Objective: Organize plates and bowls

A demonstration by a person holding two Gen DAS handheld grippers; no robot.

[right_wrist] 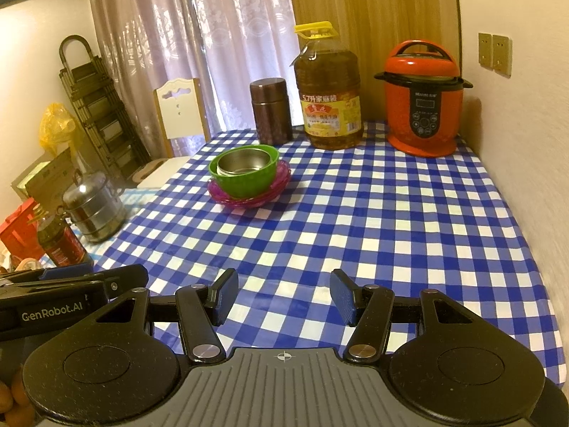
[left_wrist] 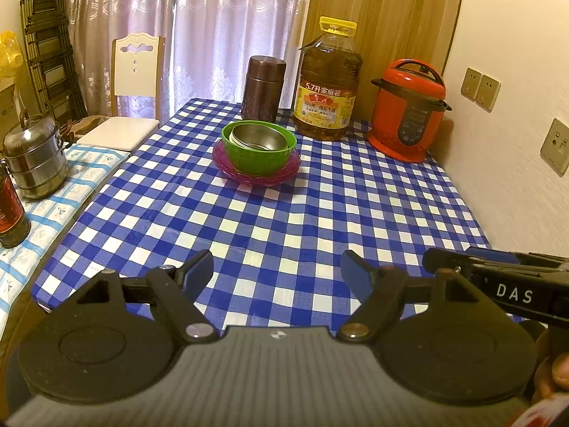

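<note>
A steel bowl [left_wrist: 258,137] sits inside a green bowl [left_wrist: 259,158], which rests on stacked pink plates [left_wrist: 227,167] at the far middle of the blue checked table [left_wrist: 284,220]. The stack also shows in the right wrist view: steel bowl [right_wrist: 243,163], green bowl [right_wrist: 245,181], pink plates [right_wrist: 281,181]. My left gripper [left_wrist: 277,275] is open and empty over the table's near edge, far from the stack. My right gripper [right_wrist: 284,297] is open and empty, also near the front edge. The right gripper's body [left_wrist: 498,284] shows at the right of the left wrist view.
A brown canister [left_wrist: 263,89], a large oil bottle [left_wrist: 327,82] and a red pressure cooker [left_wrist: 409,110] stand along the table's back. A steel steamer pot [left_wrist: 35,156] and a dark bottle [left_wrist: 10,210] stand on a side surface at left. A white chair [left_wrist: 135,82] is behind.
</note>
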